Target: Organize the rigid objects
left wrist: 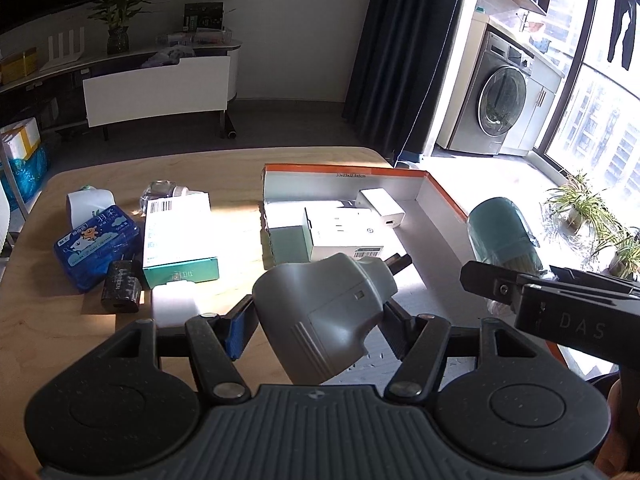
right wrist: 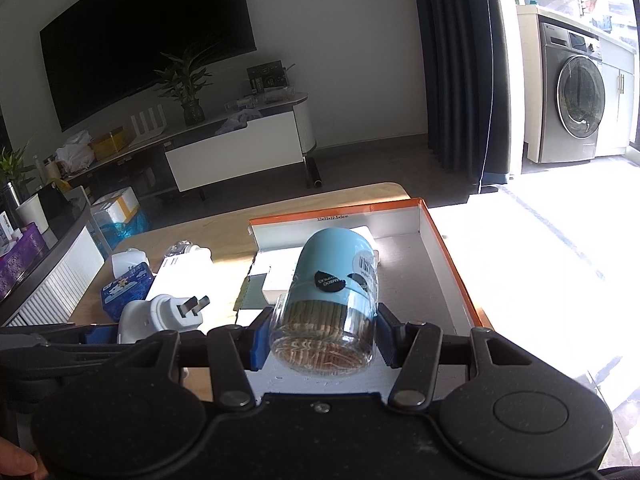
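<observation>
Both grippers are loaded: my left gripper [left wrist: 316, 330] clamps a grey plug adapter [left wrist: 324, 316], jaws about half closed on it; my right gripper [right wrist: 320, 338] pinches a toothpick jar [right wrist: 334, 300] labelled "BAMBOO". I judge I'm carrying both to the orange-rimmed box [left wrist: 444, 196], so next comes lowering them into its bare floor. Farther left, a black charger [left wrist: 122, 286] reads "UGREEN"; the box wall reads "33x23x12.5".

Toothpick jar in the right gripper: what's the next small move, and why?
Probably ease the toothpick jar forward and down onto the bare floor of the box. The right gripper already grips it above the box's near end, and that side looks empty.
</observation>
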`<state>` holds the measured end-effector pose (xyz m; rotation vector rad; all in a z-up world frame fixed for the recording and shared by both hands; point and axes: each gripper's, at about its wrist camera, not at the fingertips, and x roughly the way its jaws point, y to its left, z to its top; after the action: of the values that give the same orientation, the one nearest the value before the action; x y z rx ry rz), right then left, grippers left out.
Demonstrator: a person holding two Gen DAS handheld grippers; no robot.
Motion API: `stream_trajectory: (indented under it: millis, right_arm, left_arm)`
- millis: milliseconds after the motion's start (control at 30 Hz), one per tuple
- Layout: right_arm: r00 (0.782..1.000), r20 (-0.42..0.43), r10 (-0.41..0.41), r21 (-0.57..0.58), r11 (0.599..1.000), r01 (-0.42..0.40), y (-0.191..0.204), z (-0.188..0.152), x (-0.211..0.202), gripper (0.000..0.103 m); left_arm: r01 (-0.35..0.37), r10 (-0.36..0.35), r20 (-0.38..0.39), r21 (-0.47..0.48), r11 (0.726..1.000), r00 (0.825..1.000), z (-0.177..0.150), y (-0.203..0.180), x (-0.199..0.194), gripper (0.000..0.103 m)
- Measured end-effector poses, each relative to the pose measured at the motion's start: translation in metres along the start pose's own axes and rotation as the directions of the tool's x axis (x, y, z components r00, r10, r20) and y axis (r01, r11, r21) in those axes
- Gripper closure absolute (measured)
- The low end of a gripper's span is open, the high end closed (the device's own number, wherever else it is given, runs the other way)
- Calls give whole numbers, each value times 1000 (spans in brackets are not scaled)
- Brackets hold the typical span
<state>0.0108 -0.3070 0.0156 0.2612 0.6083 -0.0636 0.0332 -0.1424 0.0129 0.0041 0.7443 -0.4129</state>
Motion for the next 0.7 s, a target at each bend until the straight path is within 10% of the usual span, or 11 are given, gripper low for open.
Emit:
stream_trajectory:
  millis: [700]
  right_arm:
    - [999,17,-33,24,999,33,-16,3,3,40]
  left_arm:
    - [26,-25,-11,37,999,1000,4,-20,14,37]
